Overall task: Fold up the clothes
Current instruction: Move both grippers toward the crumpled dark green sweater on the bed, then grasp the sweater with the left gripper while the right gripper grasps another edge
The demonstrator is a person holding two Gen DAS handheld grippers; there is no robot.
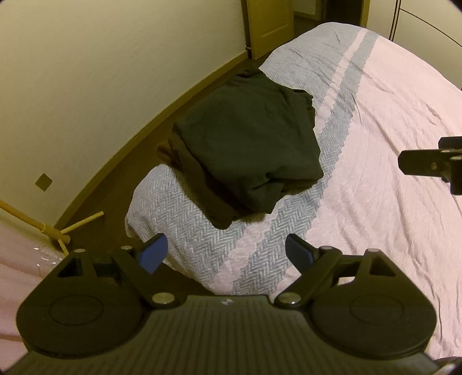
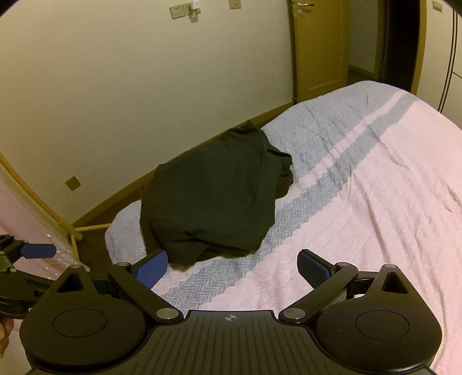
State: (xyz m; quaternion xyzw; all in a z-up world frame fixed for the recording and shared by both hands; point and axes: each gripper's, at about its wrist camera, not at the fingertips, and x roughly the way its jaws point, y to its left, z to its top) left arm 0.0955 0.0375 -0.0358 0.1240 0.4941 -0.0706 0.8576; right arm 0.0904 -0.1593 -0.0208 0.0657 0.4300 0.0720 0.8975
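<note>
- Left wrist view: left gripper [image 1: 226, 253] hangs above the near corner of the bed [image 1: 389, 202], tilted steeply down. Jaws stand wide, blue pads [image 1: 153, 253] well apart, nothing between them.
- Below the jaws: blue-grey herringbone border of the bedspread [image 1: 184, 219], with a pale scalloped stripe running away up the bed.
- Dark green folded garment [image 1: 248, 150] lies ahead of the gripper on the bed's left edge, partly overhanging the side. A brown garment [image 1: 196, 178] sits underneath, its edge showing at the left and near side.
- Right gripper [image 1: 415, 164] pokes in at the right edge, over the pink sheet; only one finger is in frame here, so its spread cannot be read from this view.
- Wall, skirting and a wooden door [image 1: 268, 23] beyond; wooden rack legs [image 1: 57, 230] at lower left.
- Right wrist view: right gripper [image 2: 232, 266] over the pink part of the bed, jaws spread wide, empty.
- Same dark green stack just ahead and left of the jaws, not touched by either pad.
- Left gripper visible at the left edge, one blue pad showing, apart from the clothes.
</note>
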